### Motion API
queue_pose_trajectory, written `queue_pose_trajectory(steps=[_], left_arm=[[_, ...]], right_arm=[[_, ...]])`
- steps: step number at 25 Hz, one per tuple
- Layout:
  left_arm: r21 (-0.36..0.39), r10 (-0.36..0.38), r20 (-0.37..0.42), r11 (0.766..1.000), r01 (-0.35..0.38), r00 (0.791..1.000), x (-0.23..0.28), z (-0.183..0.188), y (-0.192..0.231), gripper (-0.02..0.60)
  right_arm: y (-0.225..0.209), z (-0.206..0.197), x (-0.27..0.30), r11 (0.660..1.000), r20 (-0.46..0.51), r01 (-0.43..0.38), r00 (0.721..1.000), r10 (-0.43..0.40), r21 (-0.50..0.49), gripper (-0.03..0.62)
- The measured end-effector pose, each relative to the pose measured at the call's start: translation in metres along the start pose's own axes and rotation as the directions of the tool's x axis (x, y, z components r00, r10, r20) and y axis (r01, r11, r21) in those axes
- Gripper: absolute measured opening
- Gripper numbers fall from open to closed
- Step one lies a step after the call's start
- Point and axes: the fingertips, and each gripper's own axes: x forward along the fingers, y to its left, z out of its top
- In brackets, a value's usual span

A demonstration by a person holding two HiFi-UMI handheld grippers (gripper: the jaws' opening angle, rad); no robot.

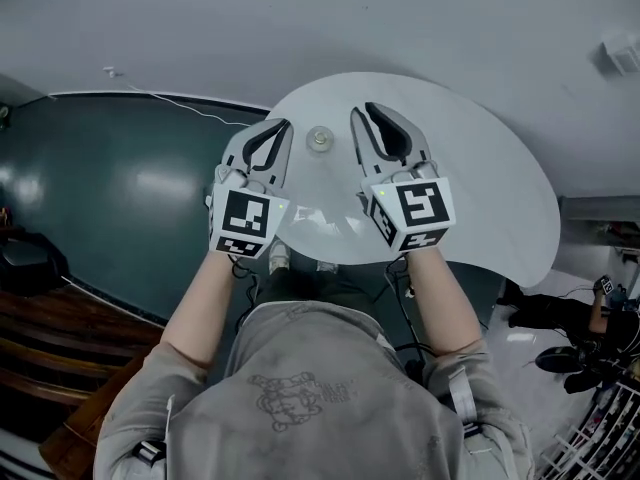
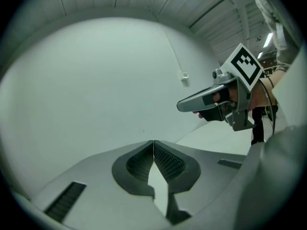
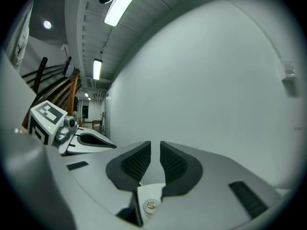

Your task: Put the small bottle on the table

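The small clear bottle (image 1: 319,138) stands upright on the round white table (image 1: 490,178), seen from above between my two grippers. My left gripper (image 1: 283,124) hovers just left of it, its jaws shut with the tips touching and nothing held (image 2: 153,143). To the bottle's right is my right gripper (image 1: 364,110), its pads a narrow gap apart with nothing between them (image 3: 155,145). Neither gripper touches the bottle. Both gripper views face a bare white wall, so the bottle is hidden there. Each shows the other gripper to its side: the right gripper (image 2: 182,104) and the left gripper (image 3: 111,145).
A dark green floor area (image 1: 120,198) lies left of the table, with a thin white cable (image 1: 170,98) along its far edge. Dark wooden furniture (image 1: 40,318) sits at the lower left. Cables and dark gear (image 1: 585,353) lie on the floor at the lower right.
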Motion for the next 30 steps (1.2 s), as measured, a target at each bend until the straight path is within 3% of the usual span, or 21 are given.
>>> queue_pose_trajectory(steps=[10,16,23,27,30], left_arm=[[0.069,-0.004,0.085,0.998,-0.002,0.996,-0.046,0.06,-0.019,0.017],[-0.008,-0.026,0.143,1.0,0.027,0.989,-0.075,0.084,-0.024,0.017],[-0.038,-0.032,0.158,0.999,0.039,0.987,-0.105,0.091,-0.036,0.017],[0.014,-0.071,0.166,0.998,0.069,0.984,-0.112,0.091,-0.051,0.017],[0.011,-0.094,0.152,0.996,0.093,0.984,-0.113,0.084,-0.063,0.017]], right_arm=[[0.011,0.06,-0.078,1.0,0.097,-0.021,0.995,0.02,0.008,0.043],[0.021,0.076,-0.121,0.999,0.076,-0.035,0.996,0.036,-0.015,0.035],[0.032,0.07,-0.161,1.0,0.076,-0.013,0.997,0.013,0.007,0.033],[0.045,0.057,-0.169,1.0,0.072,-0.017,0.997,0.016,0.023,0.032],[0.053,0.046,-0.172,0.999,0.06,-0.026,0.998,0.024,0.033,0.032]])
